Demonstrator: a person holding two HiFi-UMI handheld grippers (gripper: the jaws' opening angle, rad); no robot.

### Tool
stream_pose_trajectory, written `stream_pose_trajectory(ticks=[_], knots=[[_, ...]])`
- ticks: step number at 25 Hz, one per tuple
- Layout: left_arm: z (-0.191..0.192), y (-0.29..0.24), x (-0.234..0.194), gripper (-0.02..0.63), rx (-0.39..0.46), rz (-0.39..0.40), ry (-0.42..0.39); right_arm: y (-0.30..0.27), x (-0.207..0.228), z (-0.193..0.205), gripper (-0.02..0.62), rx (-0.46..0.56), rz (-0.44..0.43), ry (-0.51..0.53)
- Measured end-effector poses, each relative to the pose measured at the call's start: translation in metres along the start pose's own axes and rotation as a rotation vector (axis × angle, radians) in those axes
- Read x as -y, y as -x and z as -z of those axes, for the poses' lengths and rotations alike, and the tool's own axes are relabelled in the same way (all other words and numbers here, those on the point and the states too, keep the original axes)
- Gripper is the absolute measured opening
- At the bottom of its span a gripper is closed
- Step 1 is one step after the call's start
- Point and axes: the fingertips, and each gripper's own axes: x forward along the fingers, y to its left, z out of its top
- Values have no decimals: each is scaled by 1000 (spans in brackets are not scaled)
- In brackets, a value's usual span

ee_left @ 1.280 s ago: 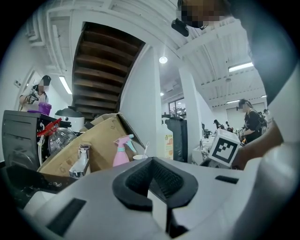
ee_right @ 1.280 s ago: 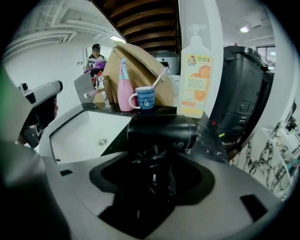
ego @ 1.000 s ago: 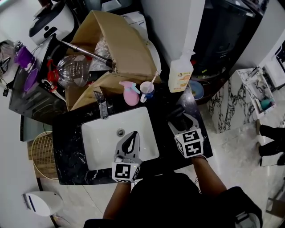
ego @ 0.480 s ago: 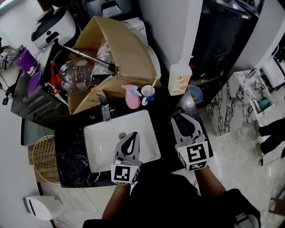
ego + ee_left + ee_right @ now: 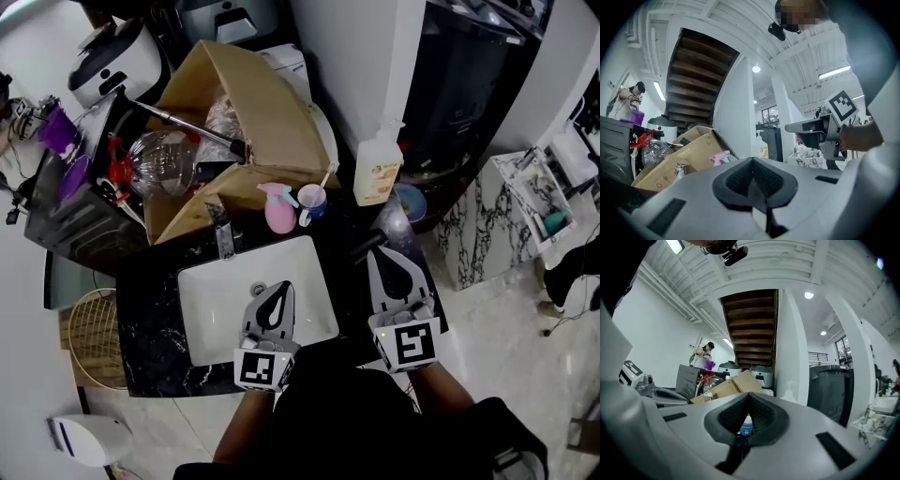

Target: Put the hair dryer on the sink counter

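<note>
- Right gripper (image 5: 383,257) is held shut with nothing clamped in it, low over the desk (image 5: 150,309) to the right of the sink (image 5: 225,300).
- Hair dryer (image 5: 364,246): probably the dark shape lying on the desk just off that gripper's tip. It's hard to pick out against the black stone, tbh.
- Left gripper (image 5: 280,287) is held closed and empty over the sink's front edge, likely just parked out of the way.
- Task can be judged pretty much done.

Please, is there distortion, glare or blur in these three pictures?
Head view: lines bend toward the edges; the white sink looks bright against the dark counter. Left gripper view: fisheye circle, black corners, bright ceiling lamp. Right gripper view: same fisheye circle.
</note>
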Motion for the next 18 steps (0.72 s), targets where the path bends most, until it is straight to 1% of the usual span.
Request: stream_pose_trajectory(ticks=[7,10,18], knots=[[-8,0,1,-3,14,-3,-5,-1,0,4,-2,-12,-1,9],[-8,2,2,-3,4,-3,5,0,-1,9,-2,-37,1,5],[-10,4,6,-3,0,-9,9,4,3,18,-2,-68,10,26]])
